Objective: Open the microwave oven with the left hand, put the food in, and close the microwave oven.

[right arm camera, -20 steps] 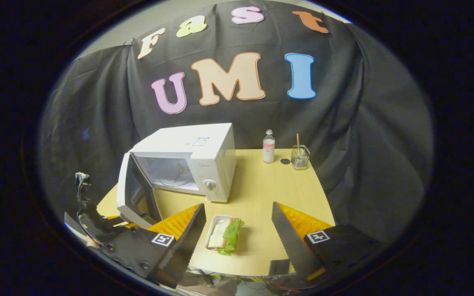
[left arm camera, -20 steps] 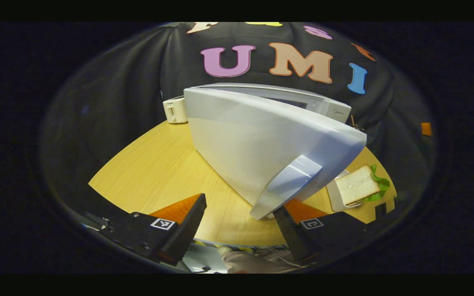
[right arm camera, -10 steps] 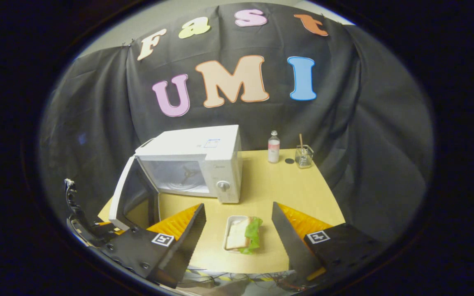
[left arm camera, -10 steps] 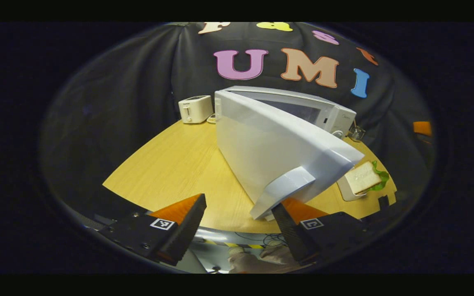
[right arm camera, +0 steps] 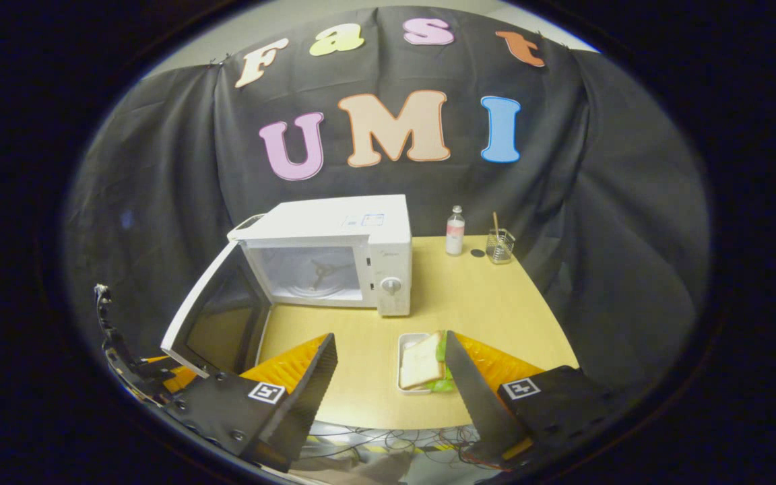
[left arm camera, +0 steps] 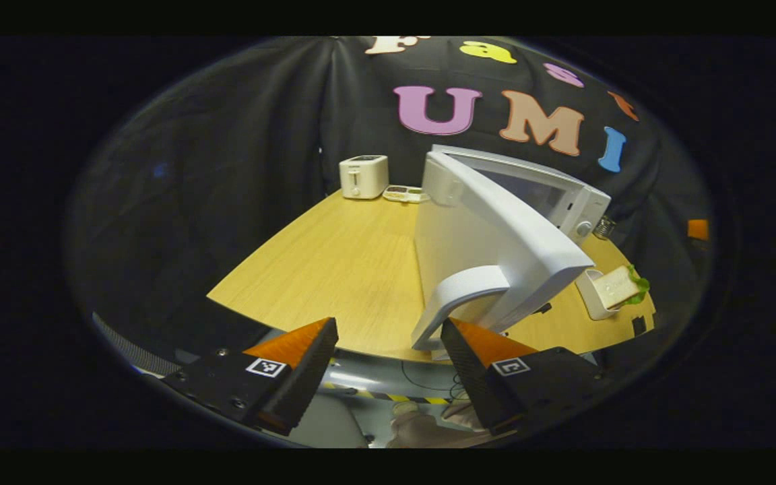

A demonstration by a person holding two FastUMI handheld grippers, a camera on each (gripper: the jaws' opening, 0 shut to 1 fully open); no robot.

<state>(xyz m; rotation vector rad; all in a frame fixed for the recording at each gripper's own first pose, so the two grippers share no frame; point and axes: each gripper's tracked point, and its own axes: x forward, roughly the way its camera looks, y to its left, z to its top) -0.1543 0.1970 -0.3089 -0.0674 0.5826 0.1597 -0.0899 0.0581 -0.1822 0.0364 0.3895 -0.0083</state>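
Observation:
The white microwave [right arm camera: 334,252] stands on the wooden table [right arm camera: 482,310] with its door [right arm camera: 216,316] swung wide and its cavity bare. In the left gripper view the door [left arm camera: 489,236] is edge-on, its handle [left arm camera: 459,296] just ahead of my left gripper's right finger. My left gripper [left arm camera: 388,357] is open and holds nothing; it appears at the lower left of the right gripper view [right arm camera: 125,357]. The sandwich with lettuce lies in a small white tray [right arm camera: 422,360] [left arm camera: 613,289] in front of the microwave. My right gripper [right arm camera: 388,377] is open above the table's front edge, the tray by its right finger.
A white toaster [left arm camera: 363,176] and a small dish [left arm camera: 405,194] stand at the table's far left corner. A bottle [right arm camera: 455,231], a dark round lid and a glass holder [right arm camera: 499,244] stand at the back right. Cables and floor lie below the front edge.
The microwave door has swung wider open as my left gripper drew back and leftward. In the right gripper view the tray has slid from the left finger toward the right one.

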